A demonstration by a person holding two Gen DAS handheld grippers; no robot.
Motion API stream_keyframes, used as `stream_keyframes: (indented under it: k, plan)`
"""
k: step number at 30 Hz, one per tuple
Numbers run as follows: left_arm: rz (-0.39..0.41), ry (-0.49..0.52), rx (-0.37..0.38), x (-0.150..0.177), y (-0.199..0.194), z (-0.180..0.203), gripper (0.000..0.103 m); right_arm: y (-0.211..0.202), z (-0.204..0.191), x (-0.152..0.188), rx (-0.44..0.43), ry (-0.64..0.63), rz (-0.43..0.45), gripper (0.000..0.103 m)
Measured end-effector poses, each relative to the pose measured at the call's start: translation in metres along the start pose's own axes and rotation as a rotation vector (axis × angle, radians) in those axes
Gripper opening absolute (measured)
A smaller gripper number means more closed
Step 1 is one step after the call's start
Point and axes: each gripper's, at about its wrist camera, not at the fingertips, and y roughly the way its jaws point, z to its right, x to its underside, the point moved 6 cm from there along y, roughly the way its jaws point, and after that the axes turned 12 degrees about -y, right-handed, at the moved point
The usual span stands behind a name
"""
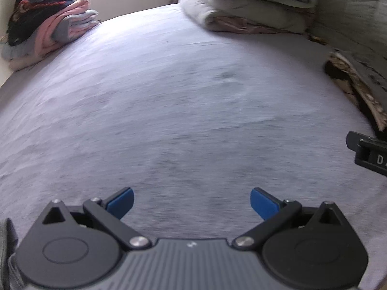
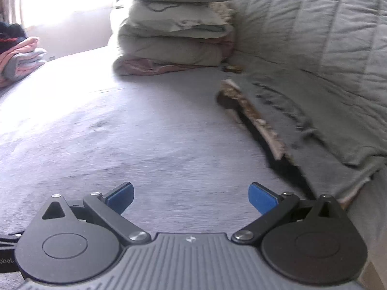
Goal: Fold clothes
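Clothes [image 1: 48,24] sit stacked at the far left corner of the bed [image 1: 181,96], well apart from both tools; pink, grey and dark pieces show there. The same stack [image 2: 21,58] appears at the left edge of the right wrist view. No loose garment lies on the sheet between the fingers.

Left gripper [image 1: 192,204] is spread wide over bare sheet, holding nothing. Right gripper [image 2: 191,198] is likewise spread and empty.

Risks, as I judge them: reaching into the stack with jaws this wide could pinch 2 or more layers at once and drag the pile apart, or tip it off the bed edge it sits beside. Both views are smeared, so a grab on the move could miss. Further right, the bedding pile [image 2: 174,36] and quilt [image 2: 314,60] crowd the right side; a jaw might snag them or the sheet.

Writing: on the right gripper's body [image 1: 370,154], at the left view's right edge, only "D" reads clearly. At the right view's lower left, "bot" [image 2: 6,260] is partly cut off.
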Motion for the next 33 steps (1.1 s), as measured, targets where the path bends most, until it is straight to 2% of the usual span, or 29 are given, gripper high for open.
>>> stream_keyframes:
  k: [10,17,24,33]
  plan:
    - [0.050,-0.127,-0.040,-0.006,0.030,-0.062,0.103,0.021,-0.078,0.002,-0.110,-0.092,0.020,0.103]
    - [0.079,-0.158,-0.069,0.001,0.055,-0.094,0.103,0.036,-0.120,0.007,-0.145,-0.117,0.053,0.103]
    - [0.150,-0.176,-0.097,0.004,0.066,-0.118,0.103,0.045,-0.147,0.009,-0.168,-0.157,0.084,0.103]
    - [0.260,-0.167,-0.051,0.015,0.069,-0.125,0.103,0.062,-0.159,0.027,-0.183,-0.134,0.094,0.103]
